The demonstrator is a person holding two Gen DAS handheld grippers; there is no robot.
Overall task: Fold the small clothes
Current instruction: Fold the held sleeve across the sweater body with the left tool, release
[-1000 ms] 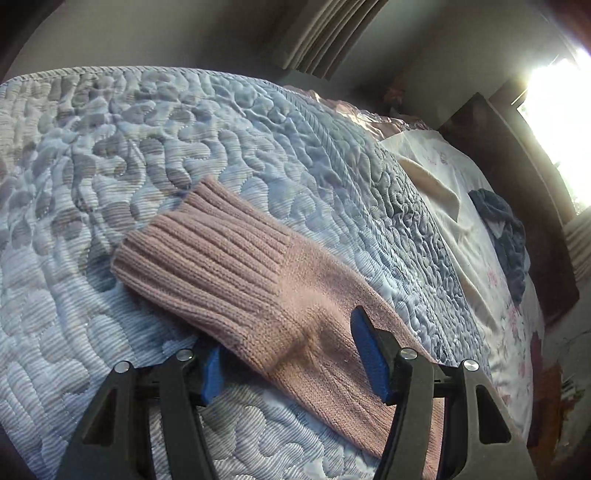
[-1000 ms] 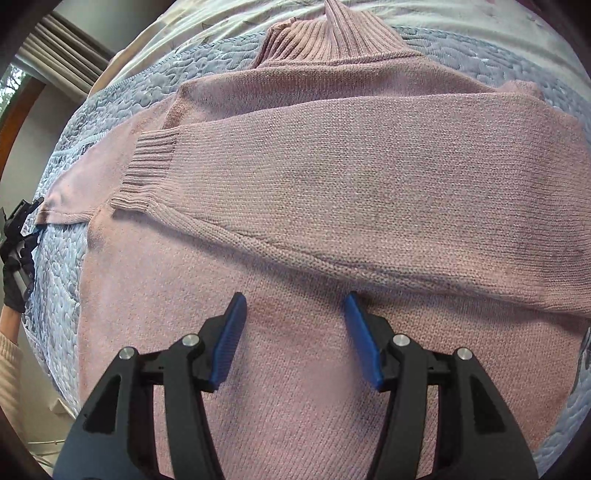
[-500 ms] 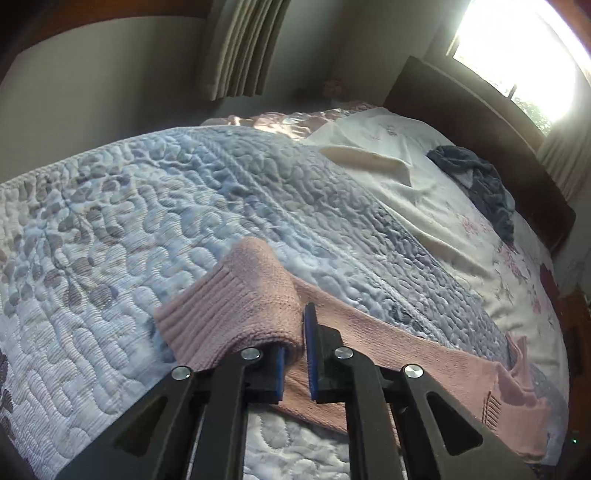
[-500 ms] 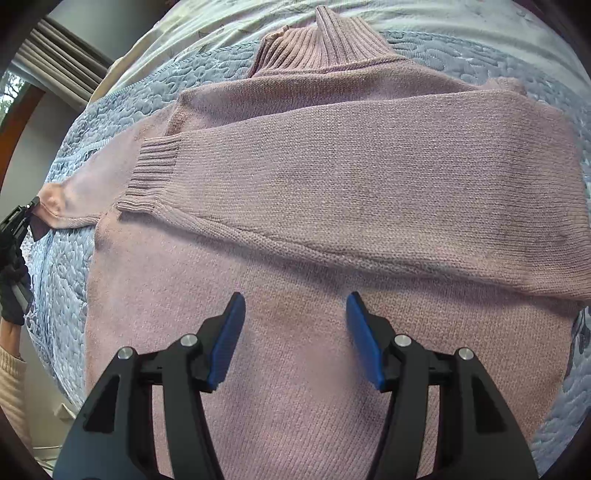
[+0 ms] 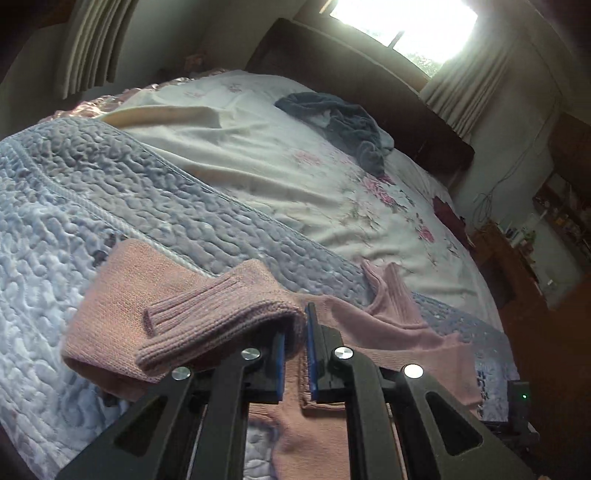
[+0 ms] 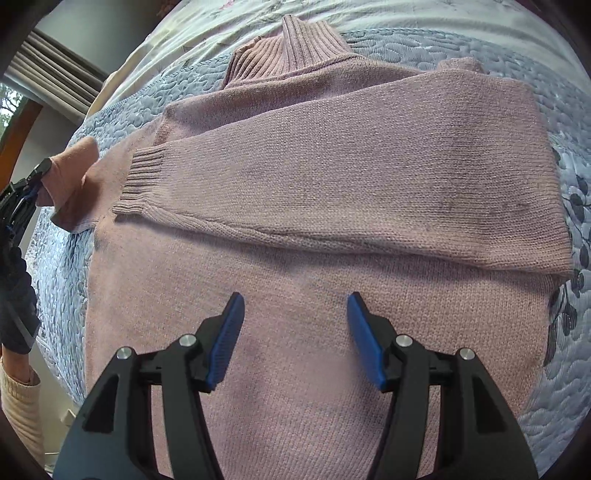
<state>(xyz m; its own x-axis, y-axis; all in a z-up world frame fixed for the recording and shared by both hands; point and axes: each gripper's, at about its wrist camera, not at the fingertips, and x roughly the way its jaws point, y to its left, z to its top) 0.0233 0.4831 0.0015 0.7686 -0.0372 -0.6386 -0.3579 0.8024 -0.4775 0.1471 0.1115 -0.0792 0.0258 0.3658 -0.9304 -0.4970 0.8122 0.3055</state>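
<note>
Pinching sweater cuff (image 5: 221, 314), L tool (image 5: 295, 343).

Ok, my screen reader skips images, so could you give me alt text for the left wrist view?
The left gripper is shut on the ribbed cuff of a pink sweater, lifting its sleeve above a blue quilted bedspread. Behind lie a floral sheet and crumpled dark clothing.

A bedroom in a home.
A bed (image 5: 258, 173) with a quilted blue cover (image 5: 74, 206) stands against a dark headboard (image 5: 354, 74), beneath a bright window (image 5: 402, 22) hung with curtains (image 5: 469, 88).
</note>
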